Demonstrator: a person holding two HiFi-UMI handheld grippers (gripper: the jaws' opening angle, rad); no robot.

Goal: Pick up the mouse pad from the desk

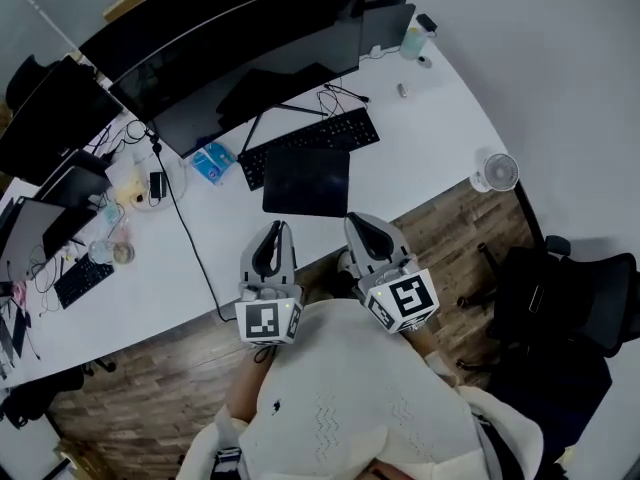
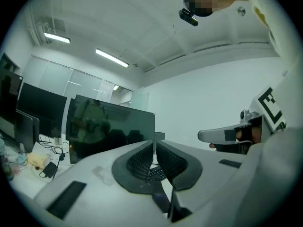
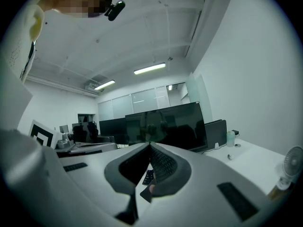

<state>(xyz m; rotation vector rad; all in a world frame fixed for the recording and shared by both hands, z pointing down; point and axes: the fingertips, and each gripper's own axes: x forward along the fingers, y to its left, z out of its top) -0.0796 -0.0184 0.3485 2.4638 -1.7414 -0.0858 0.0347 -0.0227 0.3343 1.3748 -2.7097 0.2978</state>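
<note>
Mouse pad: the mouse pad [image 1: 307, 180] is a dark flat square on the white desk [image 1: 430, 108], in the middle of the head view. It sits right below the keyboard [image 1: 312, 142].
Left tongs: the left tongs [image 1: 276, 228] are closed with nothing inside. They are by the desk edge, just below the pad's left corner.
Right tongs: the right tongs [image 1: 355, 218] are closed too, and empty. Their tip is near the pad's lower right corner.
Worry one: closed tongs cannot grab. They would only push the pad up into the keyboard.
Worry two: the pad looks thin and lies flat, so a tip might slide over the top and miss the edge.
Worry three: a pad like this may be bendy. Held by one corner, it might droop and slip out.
</note>
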